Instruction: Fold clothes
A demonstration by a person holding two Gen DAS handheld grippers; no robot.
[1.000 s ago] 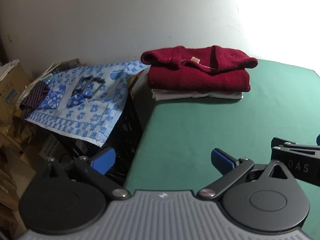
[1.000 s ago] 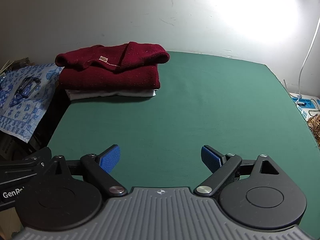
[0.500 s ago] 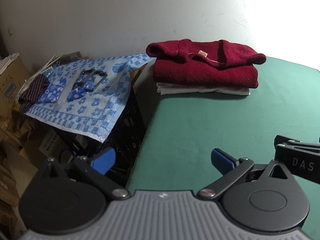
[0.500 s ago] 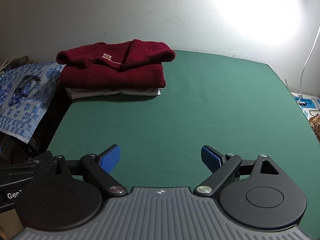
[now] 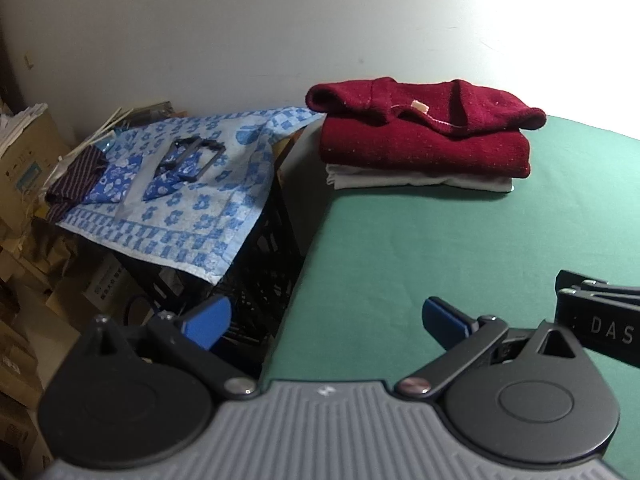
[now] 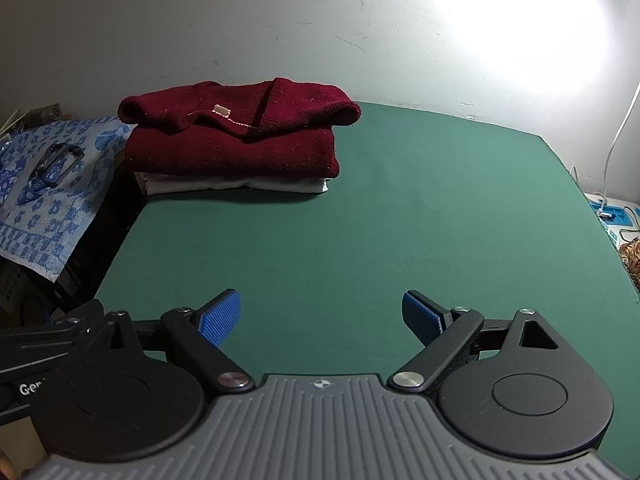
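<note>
A folded dark red sweater point(image 5: 424, 140) point(image 6: 236, 144) lies on top of a folded white garment point(image 5: 416, 180) point(image 6: 236, 186) at the far left corner of the green table point(image 5: 440, 248) point(image 6: 360, 220). A blue patterned cloth point(image 5: 180, 184) point(image 6: 52, 188) is draped over a black crate point(image 5: 264, 256) left of the table. My left gripper point(image 5: 324, 320) hangs open over the table's left edge, holding nothing. My right gripper point(image 6: 322, 316) is open above the near table surface, also holding nothing.
Cardboard boxes point(image 5: 24, 168) and papers are stacked at the far left. A dark striped cloth point(image 5: 76, 176) sits at the patterned cloth's left end. A white cable point(image 6: 616, 148) and a blue object point(image 6: 612, 216) lie beyond the table's right edge.
Both views have shifted slightly left, so the sweater stack sits further right in each. Both grippers stay open and the clothes have not moved.
</note>
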